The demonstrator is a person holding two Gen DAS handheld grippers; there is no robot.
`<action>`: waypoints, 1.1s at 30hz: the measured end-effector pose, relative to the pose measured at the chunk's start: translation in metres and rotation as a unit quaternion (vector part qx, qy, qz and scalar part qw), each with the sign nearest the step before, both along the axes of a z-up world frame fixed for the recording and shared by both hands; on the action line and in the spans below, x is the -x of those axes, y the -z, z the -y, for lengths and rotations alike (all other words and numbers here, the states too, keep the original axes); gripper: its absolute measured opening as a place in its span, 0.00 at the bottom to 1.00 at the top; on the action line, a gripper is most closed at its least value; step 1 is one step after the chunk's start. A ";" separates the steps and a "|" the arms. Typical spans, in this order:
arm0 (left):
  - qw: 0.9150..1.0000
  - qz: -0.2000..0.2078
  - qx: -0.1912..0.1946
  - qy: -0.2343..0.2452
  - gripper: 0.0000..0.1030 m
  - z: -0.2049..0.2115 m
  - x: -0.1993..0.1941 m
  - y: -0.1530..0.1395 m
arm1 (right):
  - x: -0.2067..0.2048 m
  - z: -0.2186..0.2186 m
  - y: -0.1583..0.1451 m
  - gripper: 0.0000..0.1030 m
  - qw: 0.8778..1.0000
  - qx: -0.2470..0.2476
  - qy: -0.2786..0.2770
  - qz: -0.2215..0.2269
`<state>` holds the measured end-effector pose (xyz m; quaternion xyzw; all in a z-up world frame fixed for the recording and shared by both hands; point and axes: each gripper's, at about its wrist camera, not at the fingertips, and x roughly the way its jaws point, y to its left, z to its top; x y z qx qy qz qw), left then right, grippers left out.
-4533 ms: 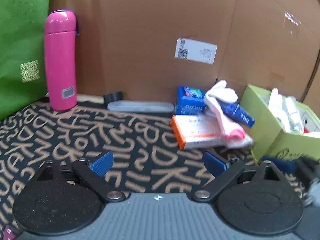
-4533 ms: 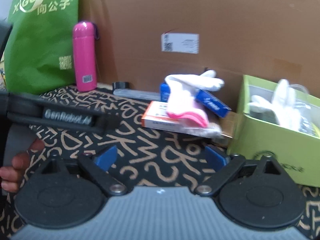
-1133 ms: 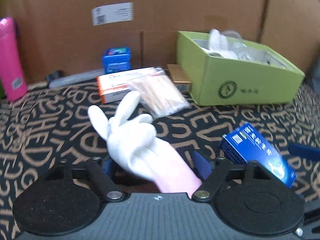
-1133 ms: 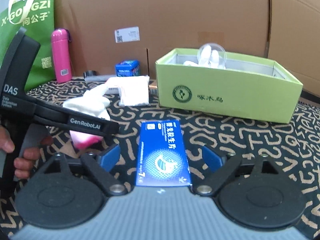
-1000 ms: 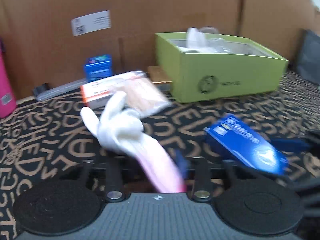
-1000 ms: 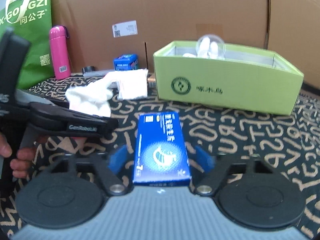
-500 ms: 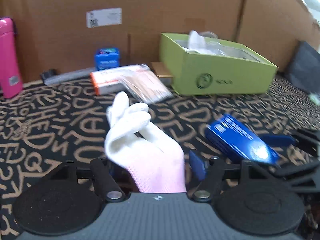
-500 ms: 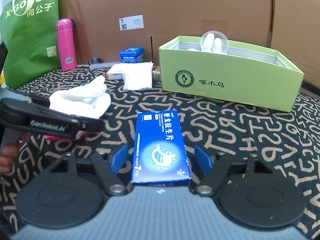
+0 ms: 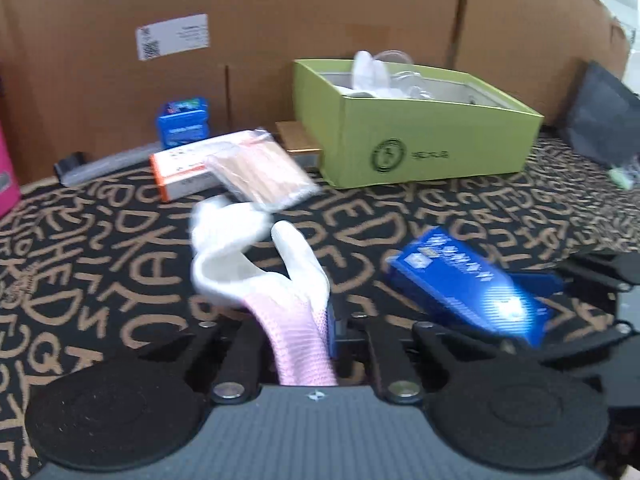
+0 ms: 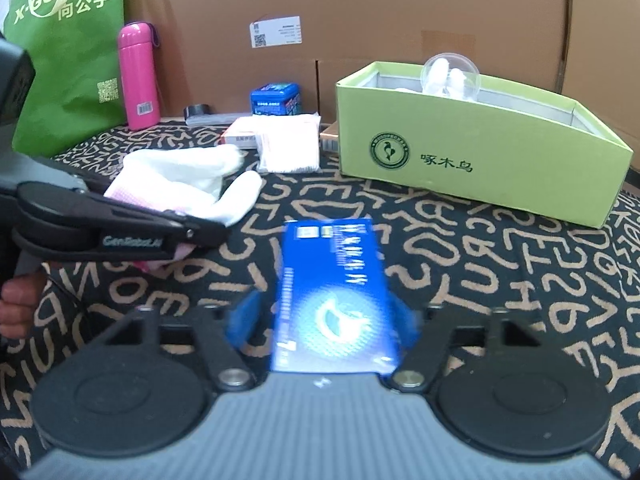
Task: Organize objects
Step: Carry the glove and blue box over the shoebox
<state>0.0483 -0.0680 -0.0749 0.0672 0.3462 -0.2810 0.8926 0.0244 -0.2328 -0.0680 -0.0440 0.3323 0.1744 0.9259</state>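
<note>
A white glove with a pink cuff (image 9: 248, 256) sticks up from my left gripper (image 9: 298, 320), which is shut on the cuff. The right wrist view shows the same glove (image 10: 180, 176) held above the patterned cloth by that gripper (image 10: 208, 232). A flat blue box (image 10: 332, 292) lies lengthwise between the blue pads of my right gripper (image 10: 328, 320). Its jaws are closing, with the pads at the box's long sides. From the left wrist the blue box (image 9: 464, 284) shows tilted, clear of the cloth. The open green box (image 10: 480, 160) stands behind, with white items inside.
A cardboard wall (image 9: 320, 20) closes the back. Along it are a pink bottle (image 10: 138, 76), a green bag (image 10: 68, 52), a small blue tin (image 10: 276, 98), an orange-and-white carton (image 9: 180, 168) and a clear packet (image 9: 264, 176). A hand (image 10: 16, 304) grips the left handle.
Both grippers were empty at first, with glove and blue box on the pile at the back. In the last second the left jaws widened around the glove, then shut on its cuff.
</note>
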 end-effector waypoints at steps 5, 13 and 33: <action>1.000 0.001 0.019 0.012 0.07 -0.002 0.008 -0.010 | 0.005 0.002 -0.002 0.54 1.000 -0.001 -0.003 0.006; 0.995 0.056 0.071 0.042 0.07 0.003 0.015 -0.068 | 0.014 0.026 -0.038 0.54 0.998 -0.022 0.025 0.061; 0.976 0.066 0.157 0.137 0.07 0.126 -0.080 -0.150 | -0.068 0.098 -0.122 0.54 0.971 0.007 0.142 0.193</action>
